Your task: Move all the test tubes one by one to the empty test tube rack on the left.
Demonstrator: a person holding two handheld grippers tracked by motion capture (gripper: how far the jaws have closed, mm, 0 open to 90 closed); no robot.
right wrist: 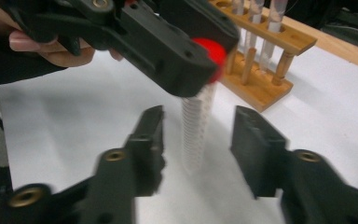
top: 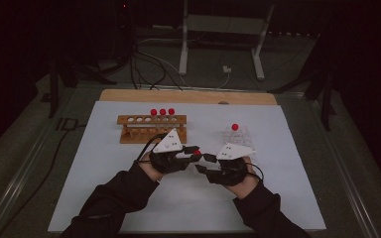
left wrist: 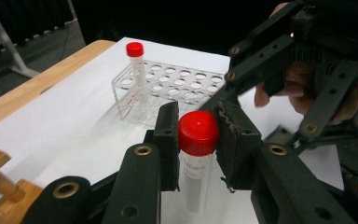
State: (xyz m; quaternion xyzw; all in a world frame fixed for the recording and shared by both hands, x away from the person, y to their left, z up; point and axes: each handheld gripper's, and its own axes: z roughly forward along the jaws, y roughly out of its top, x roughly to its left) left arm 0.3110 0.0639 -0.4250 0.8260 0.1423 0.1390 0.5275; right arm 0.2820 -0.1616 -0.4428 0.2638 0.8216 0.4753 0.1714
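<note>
At the left of the surface stands the wooden rack, with 3 red-capped tubes in its holes toward the right end. These tubes wait there, apart from both of your hands.

Your left claw is closed on the tube with the red cap, and it holds the tube just under the cap while the clear body hangs down between the jaws, above the middle of the surface. In the high view this tube is between your 2 hands, in front of both racks.

Your right claw is open wide, with 1 jaw on each side of the lower body of the tube and not touching it. So I judge that you are in the step of handing the tube from the left claw to the right one. The next move calls for you to close the right claw gently on the body, keep the tube upright, and only then open the left claw.

At the right stands the clear plastic rack, with 1 red-capped tube in a corner hole; it is probably the goal.

There is some small print on the held tube under the cap, but it is too blurred to read. I see no brand.
</note>
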